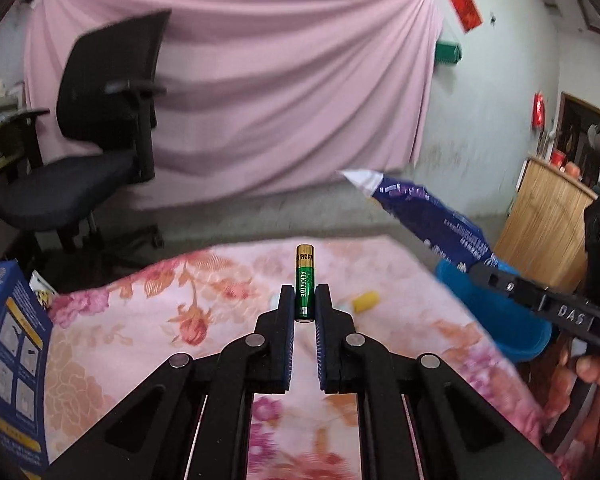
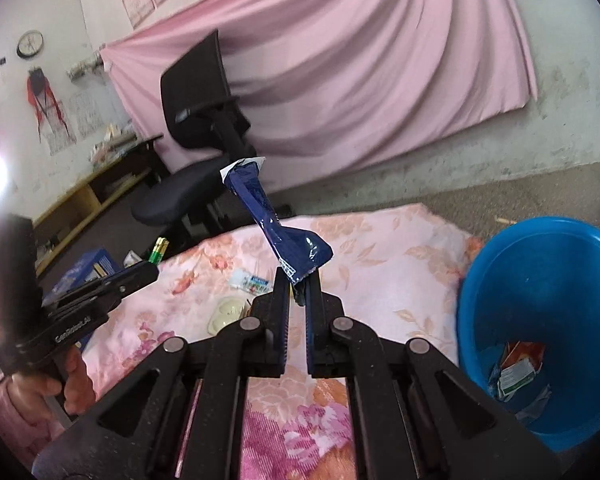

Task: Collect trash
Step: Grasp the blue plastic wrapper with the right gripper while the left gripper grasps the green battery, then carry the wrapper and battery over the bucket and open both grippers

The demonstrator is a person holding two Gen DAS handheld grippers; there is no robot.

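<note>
Blue bin [image 2: 540,320] on the right edge of the floral-covered table [image 2: 380,248], and inside it lie a few scraps: an orange-red wrapper, a white-and-green packet, some pale paper. Left tool [image 1: 304,304] is clenched on a battery [image 1: 305,280], upright between the pads, gold cap over a green body reading "ALKALINE". Right tool [image 2: 297,288] grips a dark blue wrapper [image 2: 276,224] by its lower end; it rises crumpled and glossy to a torn white top, small white print along it too blurred to read. The right tool's body reads "DAS". On the cloth lie a small yellow piece [image 1: 366,301], a cream-coloured item [image 2: 228,314] and a small printed packet [image 2: 250,281]. A blue box [image 1: 8,360] stands at far left.
</note>
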